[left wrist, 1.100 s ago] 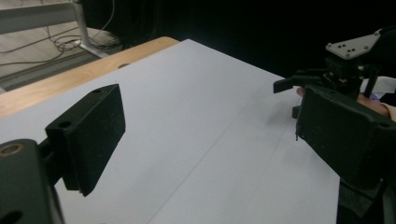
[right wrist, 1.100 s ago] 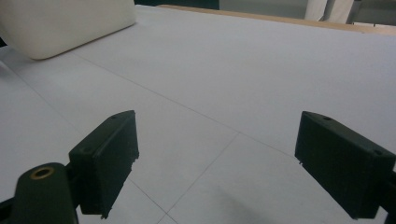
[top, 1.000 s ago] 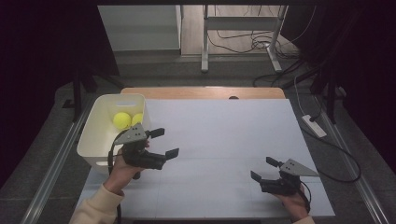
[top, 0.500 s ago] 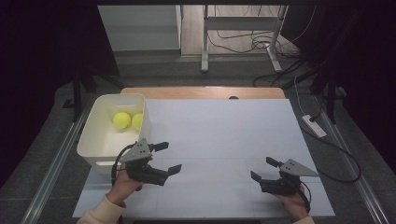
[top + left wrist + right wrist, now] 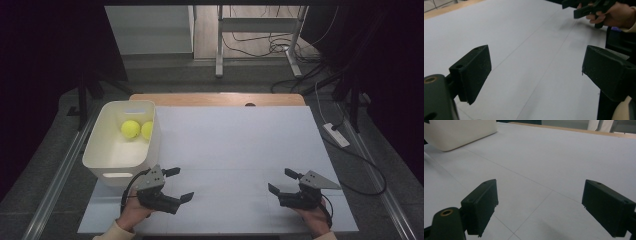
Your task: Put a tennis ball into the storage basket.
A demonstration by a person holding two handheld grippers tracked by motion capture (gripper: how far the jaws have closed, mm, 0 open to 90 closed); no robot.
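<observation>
Left gripper (image 5: pixel 178 184) sits lower left of the high view, just below & right of the white tub (image 5: pixel 102 152), fingers (image 5: pixel 471 75) spread wide w/ nothing between; jaws have just been opening a touch. It hangs low over the white counter (image 5: pixel 235 145), pointing right toward the frame's middle. Right gripper (image 5: pixel 282 182) is at lower right, well apart from the left one, fingers (image 5: pixel 480 205) also wide, nothing held, aimed left. Tub stands at the counter's left edge, mid-left of frame; two yellow balls (image 5: pixel 131 129) lie in its far end, touching or nearly so, the right one partly hidden by the tub wall. In the right gripper view the tub's corner (image 5: pixel 459 132) shows upper left. In the left gripper view the other hand and its gripper (image 5: pixel 594 7) show upper right.
</observation>
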